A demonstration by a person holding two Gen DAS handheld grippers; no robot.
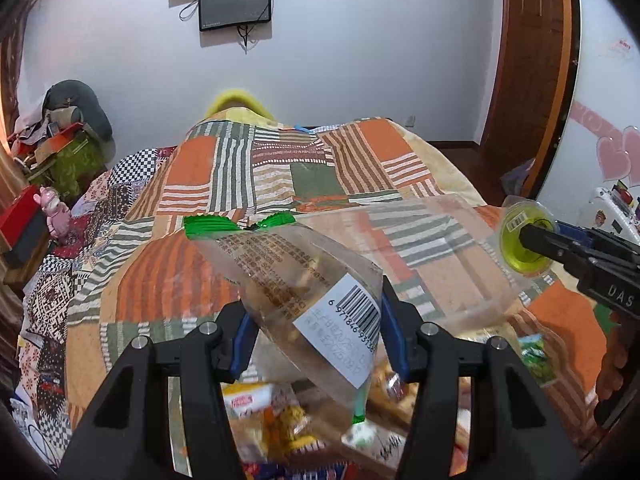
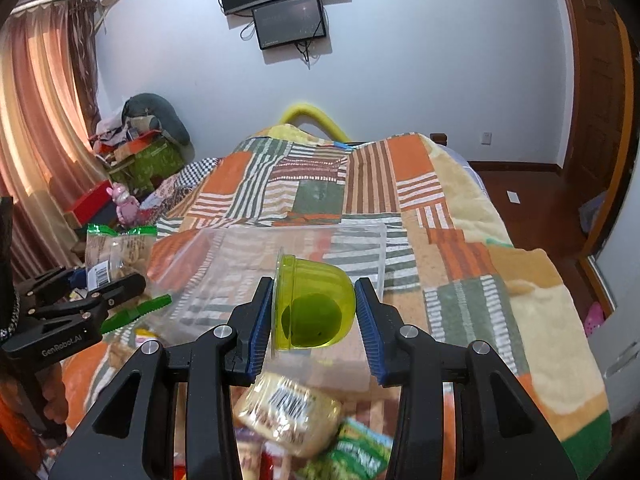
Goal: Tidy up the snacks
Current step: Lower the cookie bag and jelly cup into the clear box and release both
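1. Left wrist: left gripper clamped on snack bag, near left of bin; soft, crinkly, slippery film.
2. Right gripper pinching jelly cup over bin's near edge; light, stiff, smooth; best squeezed across sides.

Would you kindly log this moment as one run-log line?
left gripper: shut on snack bag | right gripper: shut on green jelly cup | clear bin: ahead on bed
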